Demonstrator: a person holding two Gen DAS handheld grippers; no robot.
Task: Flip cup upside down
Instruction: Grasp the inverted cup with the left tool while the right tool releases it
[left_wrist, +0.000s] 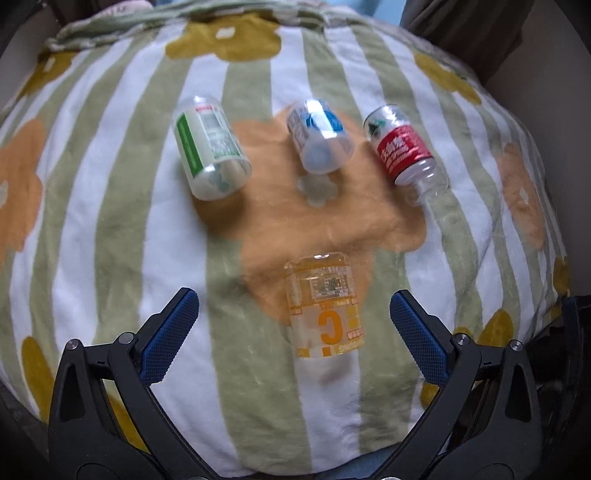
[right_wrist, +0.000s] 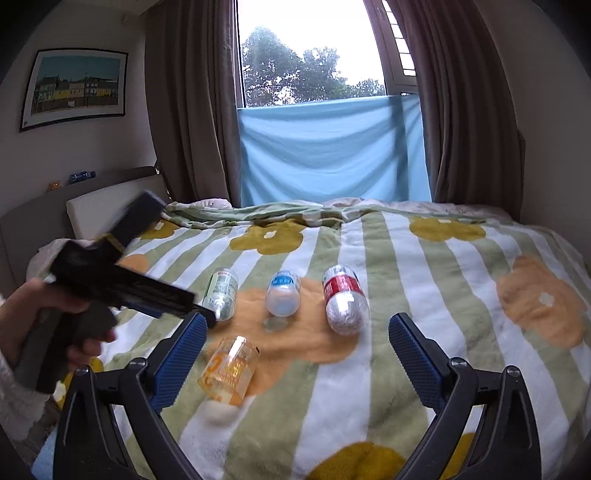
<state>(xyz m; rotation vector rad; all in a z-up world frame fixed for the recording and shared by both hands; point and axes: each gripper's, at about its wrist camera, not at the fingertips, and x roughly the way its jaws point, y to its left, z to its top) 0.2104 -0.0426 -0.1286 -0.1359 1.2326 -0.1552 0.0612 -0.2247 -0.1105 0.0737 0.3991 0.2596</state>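
Both our grippers, left gripper (left_wrist: 293, 325) and right gripper (right_wrist: 297, 350), gape wide; the orange cup (left_wrist: 323, 306) could topple on this soft blanket (left_wrist: 369, 406) near its front edge.

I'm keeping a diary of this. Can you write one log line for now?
left gripper: open, near orange cup | right gripper: open | orange cup: lying on blanket

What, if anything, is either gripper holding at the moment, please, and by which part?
Nothing: both the left gripper and right gripper have open, empty jaws above the bed.
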